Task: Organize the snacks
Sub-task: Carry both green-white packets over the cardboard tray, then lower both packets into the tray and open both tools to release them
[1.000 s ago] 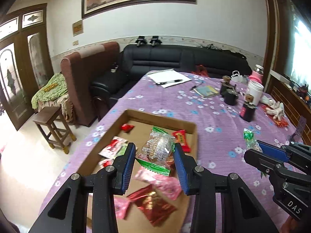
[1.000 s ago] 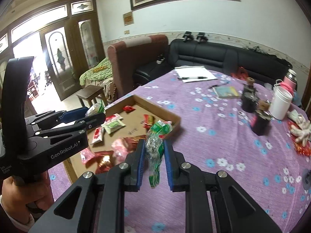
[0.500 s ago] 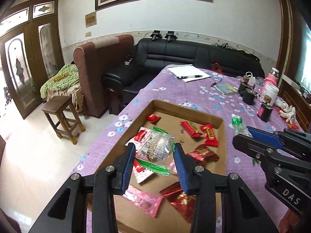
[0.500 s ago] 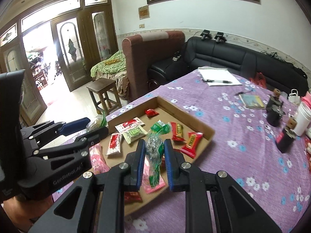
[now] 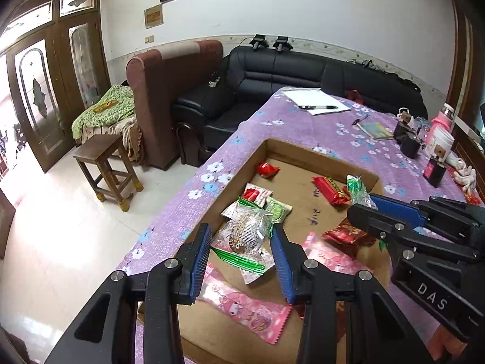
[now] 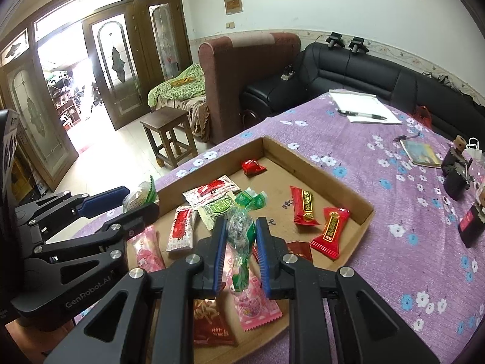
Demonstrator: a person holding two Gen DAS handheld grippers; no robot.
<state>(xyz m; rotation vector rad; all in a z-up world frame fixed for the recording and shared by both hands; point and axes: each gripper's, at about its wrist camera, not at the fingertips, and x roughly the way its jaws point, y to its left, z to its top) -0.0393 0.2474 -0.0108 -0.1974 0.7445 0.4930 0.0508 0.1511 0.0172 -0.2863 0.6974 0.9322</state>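
Observation:
A shallow cardboard tray (image 5: 266,148) (image 6: 318,170) lies on the purple flowered tablecloth with several snack packs in it. My left gripper (image 5: 241,236) hangs over the tray's near left part, shut on a clear-wrapped round snack with green ends (image 5: 245,232). The right wrist view shows this left gripper (image 6: 139,199) at the left. My right gripper (image 6: 241,230) is shut on a crumpled clear and green candy pack (image 6: 241,238) above the pink packs (image 6: 145,251). It shows in the left wrist view as the right gripper (image 5: 362,204) at the right, its pack (image 5: 356,188) sticking up.
Red packs (image 6: 304,204) and a small red candy (image 5: 266,170) lie in the far half of the tray. Farther along the table are paper with a pen (image 5: 318,106), dark jars (image 5: 409,142) and a white cup (image 5: 439,139). A wooden stool (image 5: 106,163) stands off the left edge.
Both grippers have drifted left and a little lower over the tray, each still gripping its snack. The tray now fills more of both views.

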